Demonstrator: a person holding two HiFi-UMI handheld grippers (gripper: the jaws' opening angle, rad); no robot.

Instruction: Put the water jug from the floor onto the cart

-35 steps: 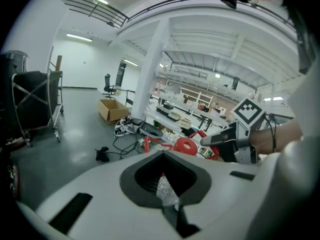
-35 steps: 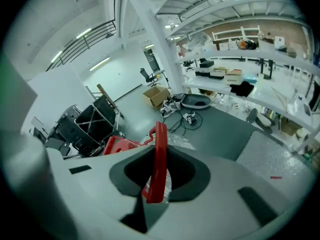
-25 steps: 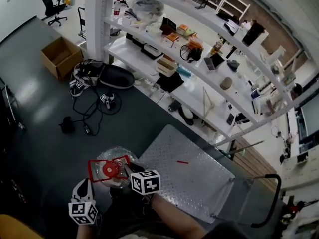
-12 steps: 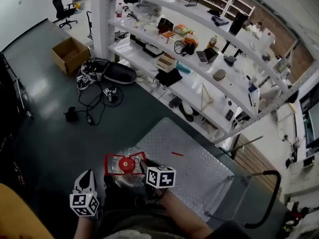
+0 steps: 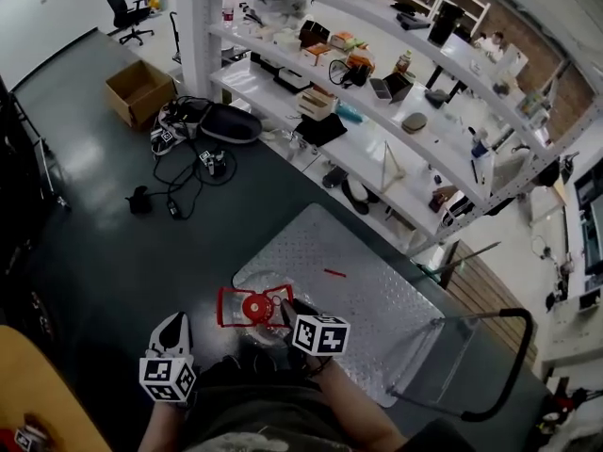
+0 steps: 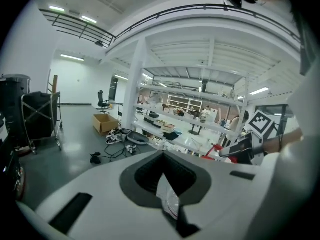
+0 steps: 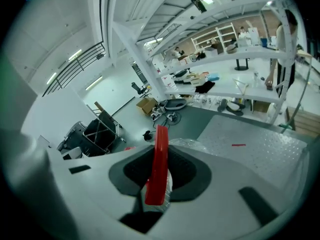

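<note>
Nearly complete: water jug (image 5: pixel 252 309) appears set on the near-left corner of the cart (image 5: pixel 377 320). Right gripper (image 5: pixel 285 311) jaws, just easing apart, hold its red handle (image 7: pixel 159 159) between them; left gripper (image 5: pixel 172 326) jaws together, empty. Remaining: release and withdraw.

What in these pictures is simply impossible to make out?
- Underside of the jug: head view, beneath its own top; whether it touches the cart is unclear.
- Wheels of the cart: head view, under the deck.
- Items on the shelf: head view, too small to name.
</note>
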